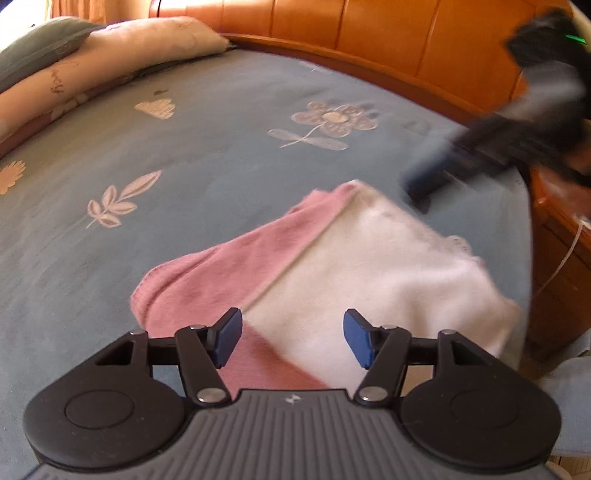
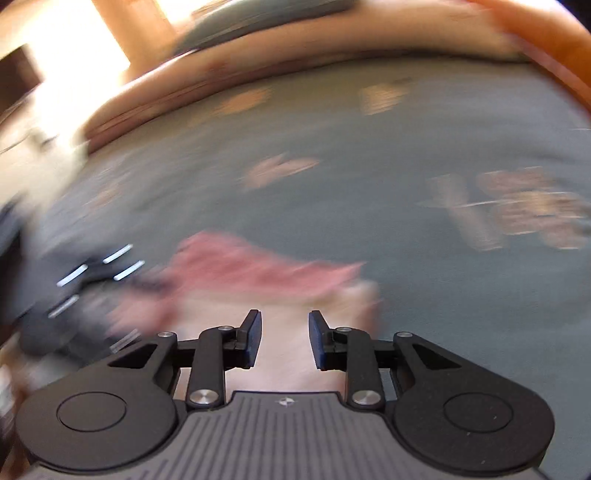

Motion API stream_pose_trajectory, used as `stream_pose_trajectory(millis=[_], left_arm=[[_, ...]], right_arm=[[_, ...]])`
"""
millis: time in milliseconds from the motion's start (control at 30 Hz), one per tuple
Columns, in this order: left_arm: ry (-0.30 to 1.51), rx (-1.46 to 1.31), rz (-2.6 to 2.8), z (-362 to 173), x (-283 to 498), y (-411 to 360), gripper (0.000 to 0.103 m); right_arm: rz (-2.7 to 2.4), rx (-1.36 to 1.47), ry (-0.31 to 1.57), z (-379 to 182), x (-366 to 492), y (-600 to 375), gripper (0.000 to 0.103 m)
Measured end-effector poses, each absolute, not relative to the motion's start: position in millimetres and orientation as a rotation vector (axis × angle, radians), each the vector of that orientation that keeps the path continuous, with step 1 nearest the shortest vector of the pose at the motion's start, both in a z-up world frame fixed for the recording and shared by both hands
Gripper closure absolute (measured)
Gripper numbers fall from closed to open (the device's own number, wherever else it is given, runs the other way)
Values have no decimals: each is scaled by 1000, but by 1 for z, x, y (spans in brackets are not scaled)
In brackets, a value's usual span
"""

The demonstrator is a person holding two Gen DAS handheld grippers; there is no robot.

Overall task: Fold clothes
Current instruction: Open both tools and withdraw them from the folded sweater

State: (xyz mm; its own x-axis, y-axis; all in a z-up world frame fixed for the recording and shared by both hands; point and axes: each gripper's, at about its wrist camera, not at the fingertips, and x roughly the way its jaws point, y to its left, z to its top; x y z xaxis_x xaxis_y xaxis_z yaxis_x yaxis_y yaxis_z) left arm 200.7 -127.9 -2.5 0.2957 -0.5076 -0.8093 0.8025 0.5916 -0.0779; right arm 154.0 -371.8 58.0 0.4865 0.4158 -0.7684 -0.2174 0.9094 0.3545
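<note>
- Jaws of the left gripper (image 1: 292,338) stand wide apart with nothing between them, just above the near edge of the folded garment (image 1: 325,280).
- Jaws of the right gripper (image 2: 284,339) stand a little apart and hold nothing; pale cloth lies below them.
- Pink and white, the garment lies on the blue bedspread (image 1: 184,147), close to the bed's right edge.
- It might slip off that edge if a gripper bumps it, and the top flap might fall open.
- Farther back sit pillows (image 1: 110,48) and a wooden headboard (image 1: 369,29).
- Blur smears the right wrist view, so the fold's edges are hard to see there.
</note>
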Motion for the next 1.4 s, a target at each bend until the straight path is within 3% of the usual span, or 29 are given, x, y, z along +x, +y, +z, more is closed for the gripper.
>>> stream_pose_trajectory(millis=[200,333,600,867,1133,1400], left_arm=[[902,401,-907,-16,200,-123,40],[921,410,-908,-9,201,-125,40],[971,385,-1037,29,146,-130,40],[1123,392,-1110,-9,94,-134,40],[1152,398,-1079,-4,94,-125,40],[1048,334,-973,19,129,-123,40]], right_arm=[[561,-205,1137,15,108,-331,76],[552,-128,1145,14,105,-350,80],[666,-135,1123,39,98,-329,76],[600,-115,1287,10,95,-336,71],[567,-69,1303,14,100,-339,70],[551,-12,1293,25,101,-342,65]])
